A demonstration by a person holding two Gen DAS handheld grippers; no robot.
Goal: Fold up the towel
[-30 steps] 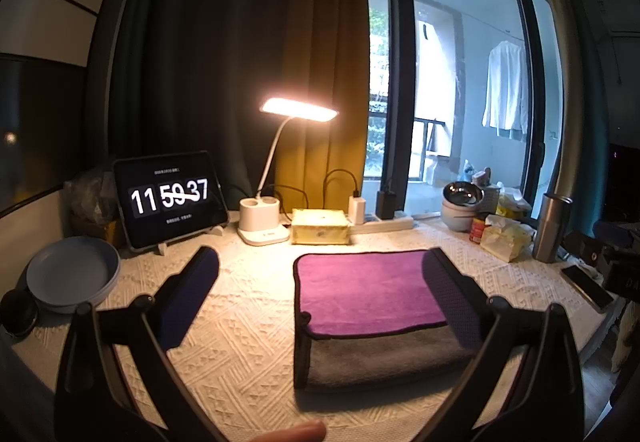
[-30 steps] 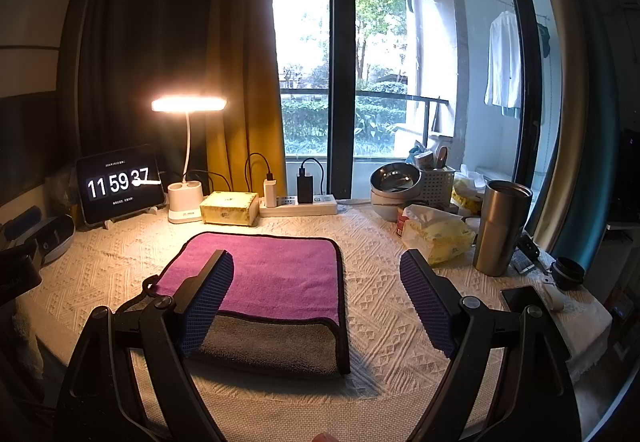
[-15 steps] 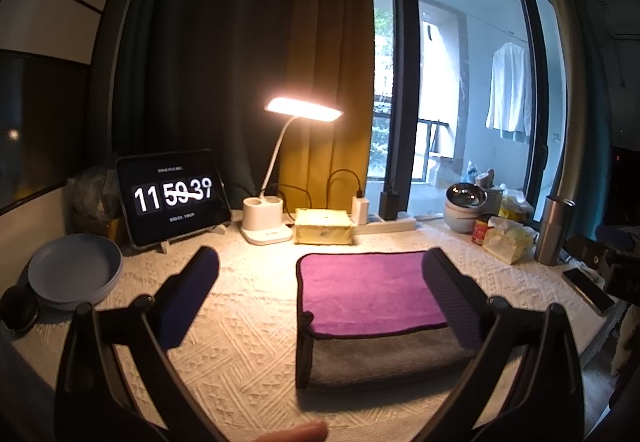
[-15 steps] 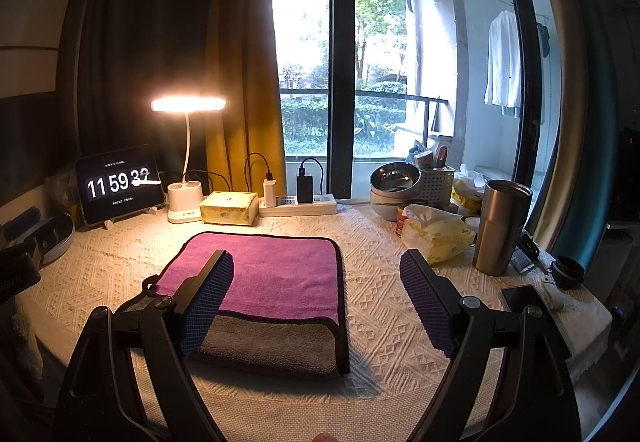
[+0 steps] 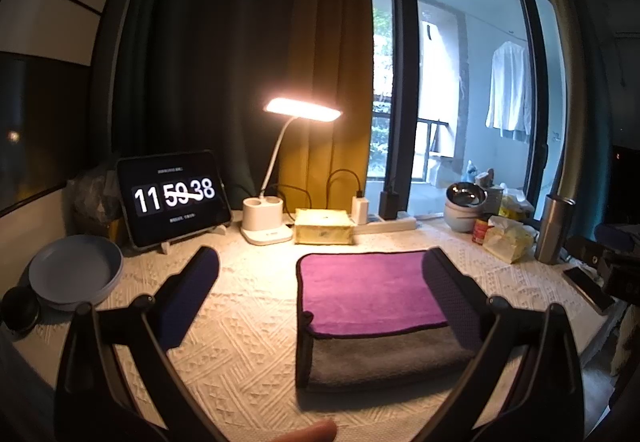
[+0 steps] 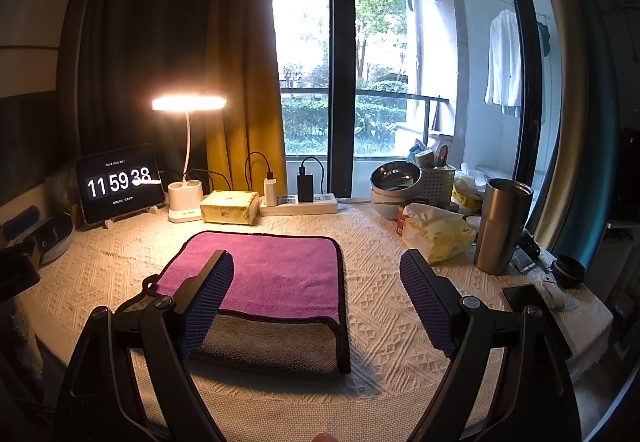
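OK, your left gripper (image 5: 320,282) and right gripper (image 6: 316,290) both hang wide open, holding nothing; folded purple-and-grey towel (image 6: 272,282) lies flat on white textured tablecloth (image 6: 400,306), below both.

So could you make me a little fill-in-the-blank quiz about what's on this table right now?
1. The folded towel shows purple on top and ____ on the layer beneath.
2. The tablet clock reads 11 59 ____.
3. The fingers of the right gripper stand ____, holding nothing.
4. The yellow tissue box sits between the desk lamp base and the ____ strip.

Missing words: grey; 38; open; power
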